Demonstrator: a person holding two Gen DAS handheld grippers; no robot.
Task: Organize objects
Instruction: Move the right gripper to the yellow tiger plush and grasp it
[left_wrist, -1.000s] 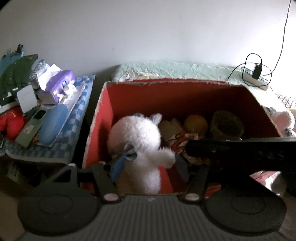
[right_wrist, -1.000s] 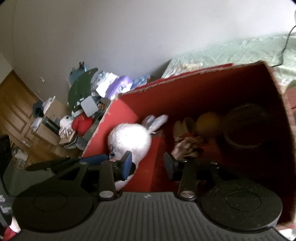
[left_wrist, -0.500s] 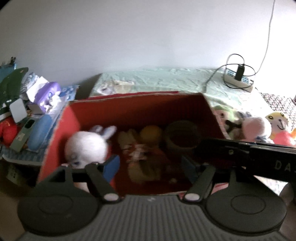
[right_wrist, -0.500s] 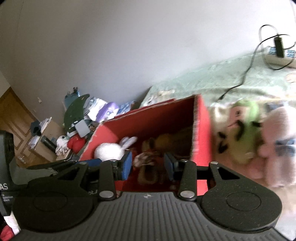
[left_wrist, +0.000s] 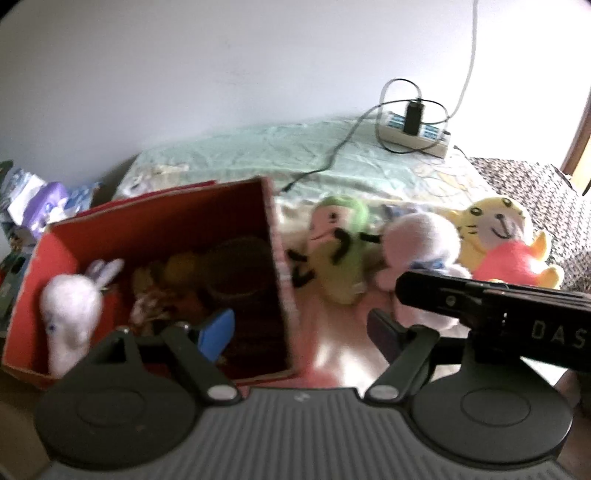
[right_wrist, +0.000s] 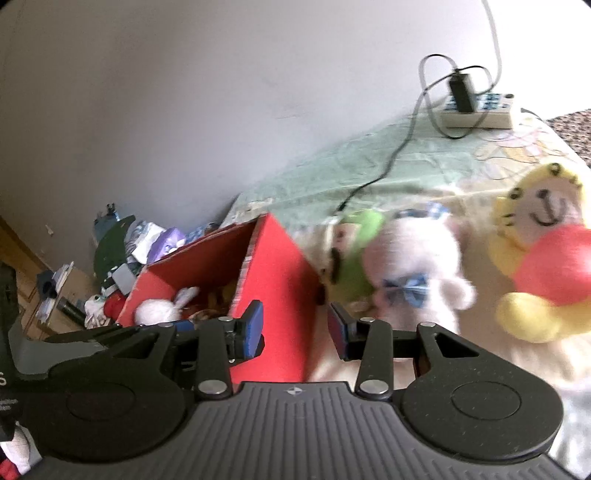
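left gripper (left_wrist: 299, 328) standing spread over the right wall of the red box (left_wrist: 277, 280), blue pad inside the box, dark pad outside over the bed, nothing between them; jaws just been opening. right gripper (right_wrist: 295, 328) part-spread and empty too, parted astride the box's near right corner, seen from the left wrist as a black bar crossing on the right.

inside the box, at the left end: white rabbit plush (left_wrist: 70, 310), upright against the near wall. further right in the box: a jumble of brown and yellow toys (left_wrist: 166, 284), too blurred to name, and a dark round basket (left_wrist: 240, 269).

just right of the box, lying on the bed (left_wrist: 258, 155): green plush (left_wrist: 340, 243), then white plush with blue bow (right_wrist: 413, 266) touching it, then yellow plush in red shirt (left_wrist: 502, 243) at the far right.

at the far right of the bed: power strip (left_wrist: 413, 133) with a black charger plugged in.
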